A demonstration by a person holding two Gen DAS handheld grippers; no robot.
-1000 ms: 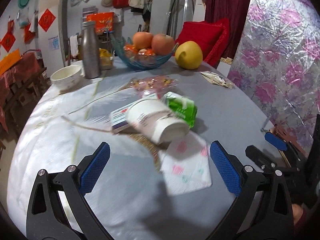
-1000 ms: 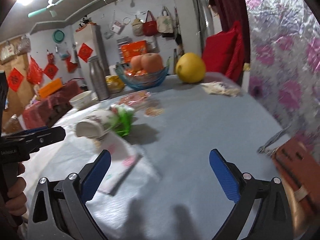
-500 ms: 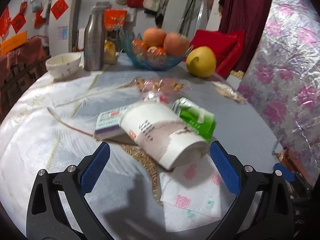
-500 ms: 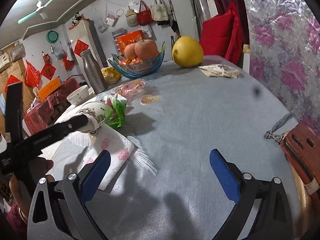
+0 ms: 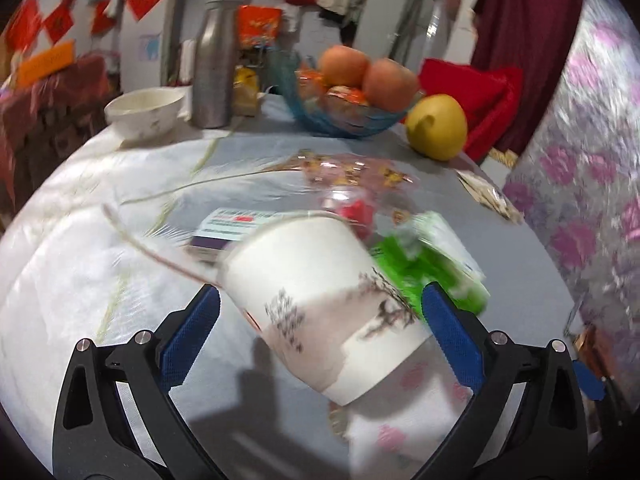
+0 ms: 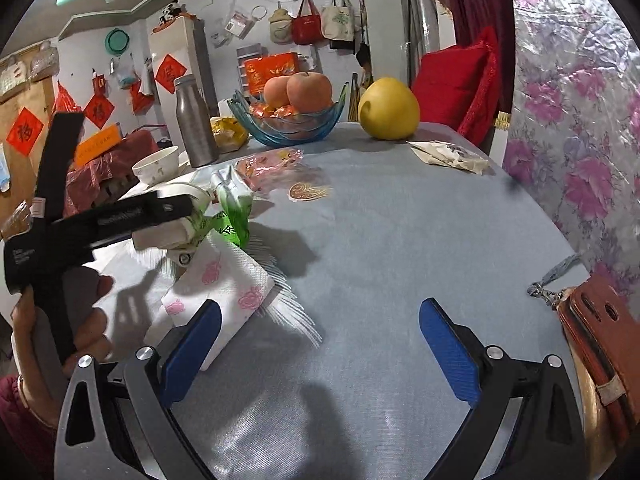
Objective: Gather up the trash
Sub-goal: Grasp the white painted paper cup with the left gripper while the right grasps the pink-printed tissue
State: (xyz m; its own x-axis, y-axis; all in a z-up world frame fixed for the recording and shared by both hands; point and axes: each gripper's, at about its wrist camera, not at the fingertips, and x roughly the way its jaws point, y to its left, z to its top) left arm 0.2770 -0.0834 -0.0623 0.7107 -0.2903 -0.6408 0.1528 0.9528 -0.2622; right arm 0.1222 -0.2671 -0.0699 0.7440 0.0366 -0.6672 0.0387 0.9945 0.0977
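Observation:
A white paper cup (image 5: 320, 296) lies on its side on the table, between the open blue pads of my left gripper (image 5: 320, 332); the pads do not touch it. A green wrapper (image 5: 432, 264) lies against its right side, a small flat box (image 5: 232, 228) behind it, a flowered napkin (image 5: 404, 428) under its mouth. In the right wrist view the left gripper (image 6: 160, 216) covers the cup (image 6: 176, 236), beside the green wrapper (image 6: 234, 208) and napkin (image 6: 224, 284). My right gripper (image 6: 320, 344) is open and empty above bare cloth.
A pink plastic wrapper (image 5: 352, 168) and a red piece (image 5: 356, 212) lie behind the cup. Further back stand a fruit bowl (image 6: 296, 124), pomelo (image 6: 388, 108), steel bottle (image 6: 196, 120), white bowl (image 6: 156, 164). A packet (image 6: 448, 152) and a brown wallet (image 6: 600, 332) lie at the right.
My left gripper has moved forward, so the cup now lies between its pads. The right gripper has stayed nearly still and stays open.

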